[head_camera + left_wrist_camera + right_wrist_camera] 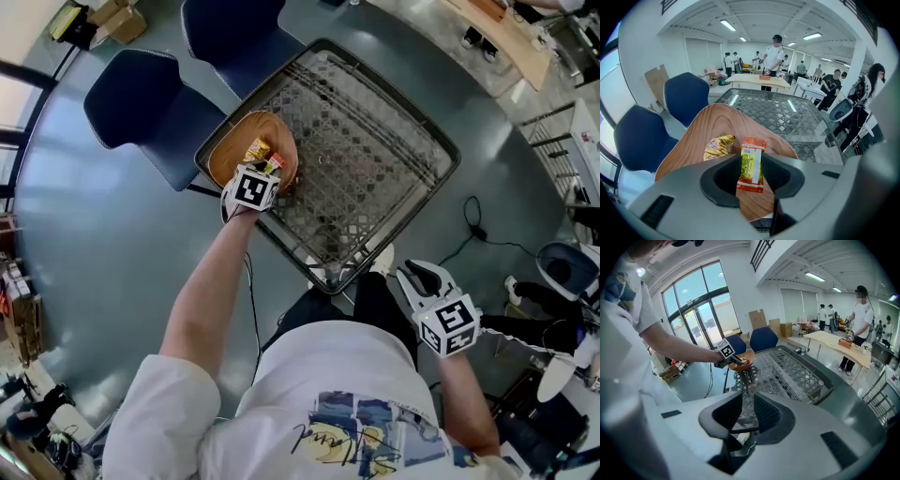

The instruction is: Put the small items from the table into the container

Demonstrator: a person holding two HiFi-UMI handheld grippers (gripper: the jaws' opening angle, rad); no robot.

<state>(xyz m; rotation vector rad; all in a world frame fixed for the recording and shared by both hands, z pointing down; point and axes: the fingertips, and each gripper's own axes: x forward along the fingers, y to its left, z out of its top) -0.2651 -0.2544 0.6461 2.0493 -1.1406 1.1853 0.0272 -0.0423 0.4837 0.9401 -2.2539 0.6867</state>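
Observation:
A wooden bowl (236,148) sits at the left corner of the metal mesh table (375,159). A yellow snack packet (256,150) lies in it, and it also shows in the left gripper view as the yellow packet (717,146). My left gripper (265,174) hangs just over the bowl (708,136), shut on an orange-red packet (752,157) that stands upright between its jaws. My right gripper (419,278) is off the table's near corner, by my right side. Its jaws (748,411) stand nearly together with nothing between them. From there I see the left gripper (725,352) at the bowl (744,363).
Two blue chairs (141,103) (230,33) stand beyond the bowl's corner of the table. A cable (473,230) lies on the grey floor to the right. Several people stand at a long wooden table (834,341) in the background.

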